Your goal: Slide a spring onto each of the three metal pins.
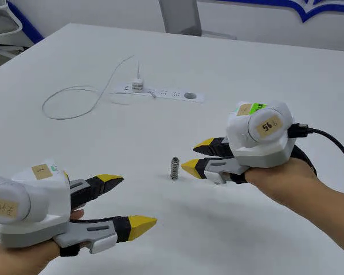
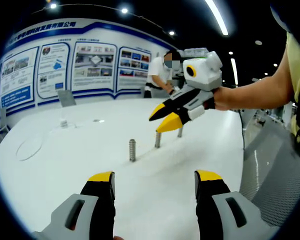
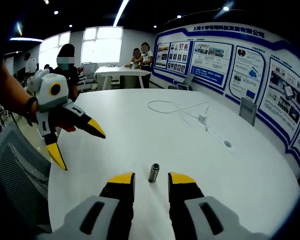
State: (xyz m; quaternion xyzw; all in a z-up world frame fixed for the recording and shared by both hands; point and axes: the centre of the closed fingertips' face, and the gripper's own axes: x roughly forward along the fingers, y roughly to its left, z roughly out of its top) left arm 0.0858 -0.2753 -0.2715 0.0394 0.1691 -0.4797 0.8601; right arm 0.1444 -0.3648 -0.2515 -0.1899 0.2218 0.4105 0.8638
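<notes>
Holds nothing in right gripper point(image 1: 196, 156) or left gripper point(image 1: 132, 199), both spread. Risks toppling the upright spring point(image 1: 174, 168) at the right gripper's 9 o'clock with a sideways nudge.

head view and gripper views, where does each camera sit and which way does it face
Head view: on the person's head, looking forward and down at the table; left gripper, right gripper and a forearm show.
Left gripper view: rides the left gripper, looks along its open jaws toward the pins; the right gripper shows at right.
Right gripper view: rides the right gripper, faces the spring-covered pin ahead; the left gripper shows at left.
Shared: the gripper views roughly face each other.
</notes>
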